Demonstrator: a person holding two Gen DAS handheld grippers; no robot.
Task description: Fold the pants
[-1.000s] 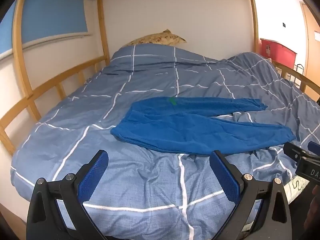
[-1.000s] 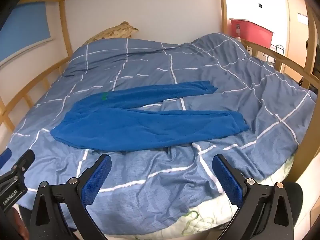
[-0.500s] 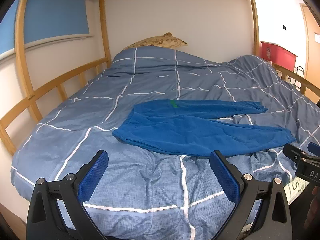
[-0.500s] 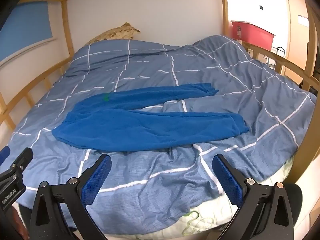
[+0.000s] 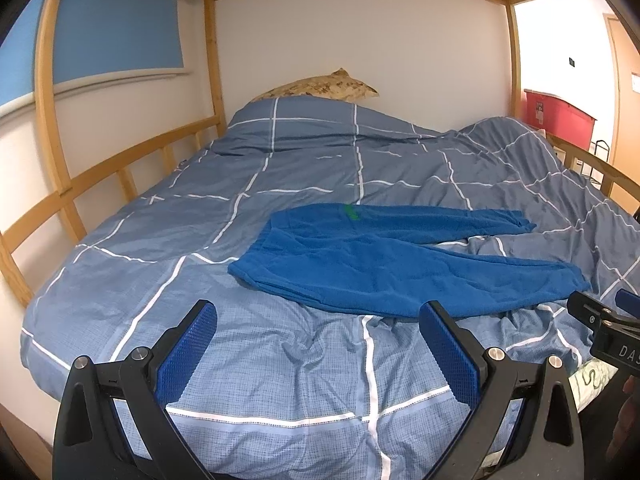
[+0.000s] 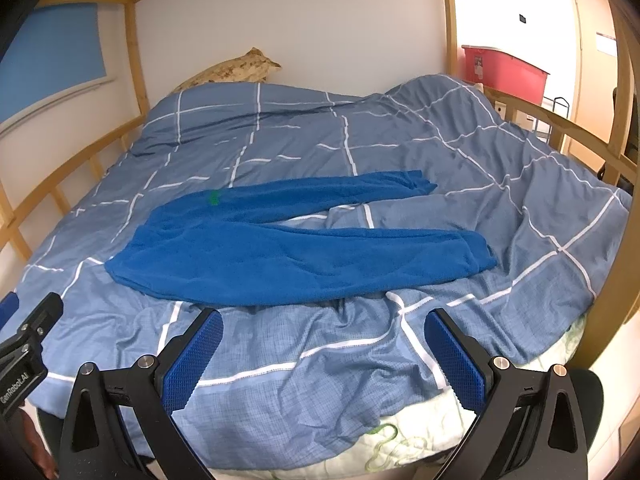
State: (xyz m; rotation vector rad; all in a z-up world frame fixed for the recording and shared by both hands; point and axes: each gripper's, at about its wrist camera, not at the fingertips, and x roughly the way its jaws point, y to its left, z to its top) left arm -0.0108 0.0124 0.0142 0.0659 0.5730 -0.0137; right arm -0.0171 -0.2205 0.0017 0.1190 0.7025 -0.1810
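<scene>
Lying flat on the bed's quilt (image 5: pixel 200 240), the pants (image 5: pixel 380 264) point waistband left, legs right, a green tag (image 5: pixel 352 213) near the far edge. Left tongs (image 5: pixel 320 344) and right tongs (image 6: pixel 324 344) hover spread and empty above the near quilt. "GenRobot.AI" reads on the neighbouring tool. A pillow (image 5: pixel 320 88) and red bin (image 6: pixel 504 72) sit beyond.

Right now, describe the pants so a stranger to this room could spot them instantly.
Look at the wooden bunk bed covered by a grey-blue duvet with white grid lines. Lying flat near its front edge are the pants, waistband to the left, both legs spread rightward. Their solid bright blue fleece and small green tag set them apart from the paler checked bedding.
</scene>
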